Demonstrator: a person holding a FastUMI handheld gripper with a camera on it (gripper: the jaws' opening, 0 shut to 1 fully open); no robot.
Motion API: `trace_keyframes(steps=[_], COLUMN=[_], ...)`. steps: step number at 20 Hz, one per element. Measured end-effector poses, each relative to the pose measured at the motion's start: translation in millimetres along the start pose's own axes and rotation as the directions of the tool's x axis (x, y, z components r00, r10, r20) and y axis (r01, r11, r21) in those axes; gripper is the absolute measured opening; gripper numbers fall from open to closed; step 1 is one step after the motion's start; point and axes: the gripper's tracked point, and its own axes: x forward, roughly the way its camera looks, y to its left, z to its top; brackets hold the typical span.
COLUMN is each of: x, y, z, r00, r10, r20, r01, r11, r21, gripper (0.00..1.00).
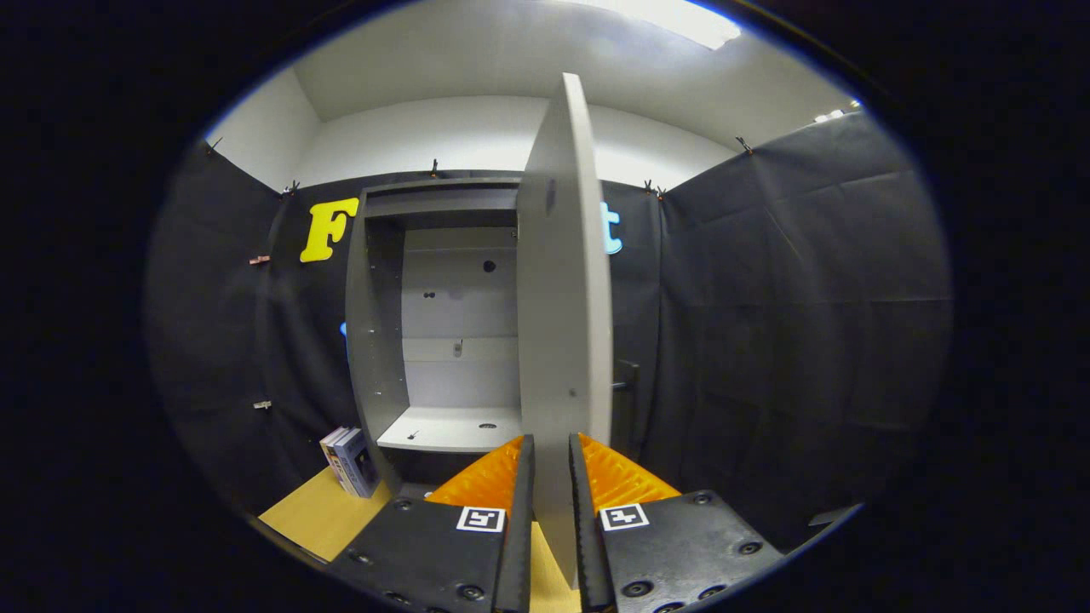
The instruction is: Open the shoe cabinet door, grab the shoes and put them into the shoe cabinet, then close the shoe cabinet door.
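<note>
To the left of the tall grey wooden shoe cabinet (379,340), two small boxes with printed covers (349,461) stand upright on the light wooden floor (315,511), leaning close to the cabinet's left side wall. The writing on the boxes is too small to read.

The cabinet stands upright against the black cloth wall (766,323) and its inside is in view: a pale back panel with some small holes and a light bottom shelf (451,428).

The flat grey cabinet door (564,323) is swung out, and its thin edge points straight at the camera. Its long axis is vertical. It hides the right part of the cabinet.

The gripper (552,511) has its two fingers closed on the lower edge of the door, one finger on each face.
</note>
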Motion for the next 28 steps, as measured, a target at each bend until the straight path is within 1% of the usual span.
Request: trace_keyframes(steps=[2,6,10,13,16,19,22,28], x=[0.1,7.1,15.8,28.1,43.4,59.8,72.0,84.5], y=[8.2,46.9,96.3,131.8,158.8,176.9,190.9,209.4], z=[-8.4,-38.5,-81.4,-120.3,-164.0,-212.5,-267.1,-358.9], r00=[1.000,0.993,0.971,0.951,0.935,0.916,0.876,0.807], r10=[0.020,0.097,0.187,0.224,0.218,0.196,0.157,0.090], r20=[-0.013,-0.067,-0.149,-0.215,-0.281,-0.349,-0.457,-0.584], r01=[-0.020,-0.096,-0.184,-0.218,-0.212,-0.186,-0.130,-0.058], r11=[1.000,0.995,0.982,0.975,0.976,0.981,0.987,0.996], r21=[0.010,0.021,0.033,0.051,0.053,0.063,0.090,0.073], gripper=[0.26,0.26,0.26,0.26,0.26,0.26,0.26,0.26])
